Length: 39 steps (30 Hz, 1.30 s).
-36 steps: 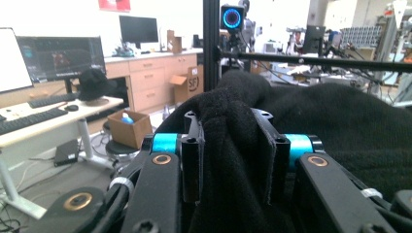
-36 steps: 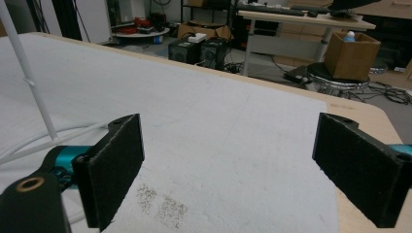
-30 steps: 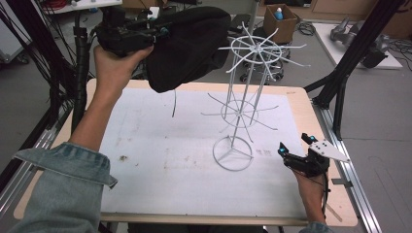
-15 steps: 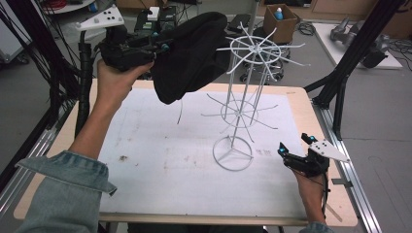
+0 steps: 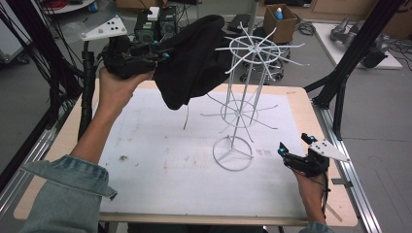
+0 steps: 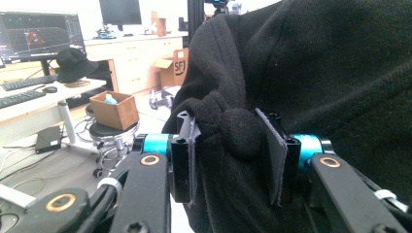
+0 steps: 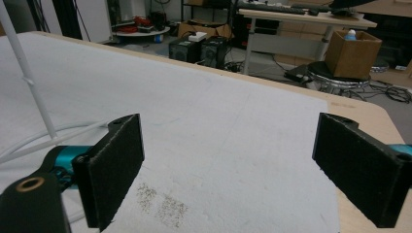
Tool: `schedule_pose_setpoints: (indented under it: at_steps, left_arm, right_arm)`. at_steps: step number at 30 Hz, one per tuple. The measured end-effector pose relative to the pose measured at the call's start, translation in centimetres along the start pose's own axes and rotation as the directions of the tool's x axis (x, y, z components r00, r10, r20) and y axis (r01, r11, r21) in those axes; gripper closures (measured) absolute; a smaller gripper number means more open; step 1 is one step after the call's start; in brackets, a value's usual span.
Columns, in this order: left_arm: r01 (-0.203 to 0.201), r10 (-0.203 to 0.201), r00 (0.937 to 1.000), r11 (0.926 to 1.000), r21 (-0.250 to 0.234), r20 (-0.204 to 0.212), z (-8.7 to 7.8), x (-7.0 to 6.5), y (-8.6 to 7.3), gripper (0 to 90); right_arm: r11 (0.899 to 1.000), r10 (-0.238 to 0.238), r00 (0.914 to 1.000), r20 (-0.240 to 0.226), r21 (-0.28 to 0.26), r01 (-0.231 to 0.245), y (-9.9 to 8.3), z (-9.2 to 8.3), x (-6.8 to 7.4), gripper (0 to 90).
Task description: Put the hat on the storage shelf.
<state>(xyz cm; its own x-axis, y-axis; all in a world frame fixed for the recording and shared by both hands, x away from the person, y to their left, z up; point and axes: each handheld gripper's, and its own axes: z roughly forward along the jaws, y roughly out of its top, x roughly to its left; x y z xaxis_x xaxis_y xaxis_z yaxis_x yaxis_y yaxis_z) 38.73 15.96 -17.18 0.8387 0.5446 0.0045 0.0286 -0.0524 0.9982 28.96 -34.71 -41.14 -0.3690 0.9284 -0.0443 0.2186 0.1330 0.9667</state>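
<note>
A black fleece garment point(image 5: 194, 60) hangs in the air over the table's far left, its right side touching the top ring of a white wire rack point(image 5: 243, 97). My left gripper point(image 5: 158, 53) is shut on a bunched fold of the black garment point(image 6: 243, 131), which sits pinched between both pads. A thin drawstring dangles below the cloth. The rack stands upright on its round base point(image 5: 233, 153) right of the table's middle. My right gripper point(image 5: 291, 148) rests low near the table's right edge, open, with nothing between its pads point(image 7: 116, 165); the rack's base point(image 7: 29, 145) lies to its left.
A white mat point(image 5: 160, 165) covers the wooden table point(image 5: 311, 109). Black frame legs point(image 5: 350, 63) rise at the right and left. Beyond the table are a cardboard box point(image 5: 279, 19) on a stool, cables and equipment on the floor.
My left gripper has carried the garment rightward and slightly down, bringing the cloth against the rack's top ring. The right gripper has stayed where it was.
</note>
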Motion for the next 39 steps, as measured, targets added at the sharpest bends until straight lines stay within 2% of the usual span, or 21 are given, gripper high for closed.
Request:
schedule_pose_setpoints:
  at_steps: [11, 14, 19, 23, 25, 29, 39]
  left_arm:
    - [0.009, -0.009, 0.9997, 0.9998, -0.015, -0.023, -0.7, 0.1, 0.1, 54.3]
    - [0.006, -0.007, 0.9997, 0.9991, -0.043, -0.025, -1.0, 0.1, 0.1, 54.4]
    - [0.005, -0.006, 0.9994, 0.9987, -0.050, -0.035, -1.8, 0.1, 0.2, 52.9]
    - [-0.008, 0.005, 0.9982, 0.9984, -0.057, -0.060, -2.9, 0.0, 0.0, 52.3]
    - [-0.023, 0.019, 0.9965, 0.9981, -0.057, -0.082, -3.5, 0.0, -0.3, 51.9]
    - [-0.020, 0.014, 0.9934, 0.9988, -0.046, -0.114, -4.7, 0.2, -1.1, 50.2]
    - [-0.030, 0.025, 0.9795, 0.9994, -0.020, -0.200, -7.7, 0.4, -4.5, 47.7]
  right_arm:
    - [1.000, -0.001, 1.0000, 0.000, 0.002, 0.001, 0.0, 0.0, 0.0, 10.6]
    - [1.000, -0.001, 1.0000, 0.000, 0.002, 0.001, 0.0, 0.0, 0.0, 10.6]
    - [1.000, -0.002, 1.0000, -0.001, 0.004, 0.002, 0.0, 0.0, 0.0, 10.6]
    - [1.000, -0.001, 1.0000, 0.001, 0.003, 0.001, 0.0, 0.0, 0.0, 10.6]
    - [1.000, -0.003, 1.0000, 0.000, 0.001, 0.003, 0.0, 0.0, 0.0, 10.6]
    - [1.000, 0.001, 1.0000, -0.001, 0.002, -0.001, 0.0, 0.0, 0.1, 10.6]
    - [1.000, -0.003, 1.0000, -0.001, 0.001, 0.003, 0.1, 0.2, 0.1, 10.6]
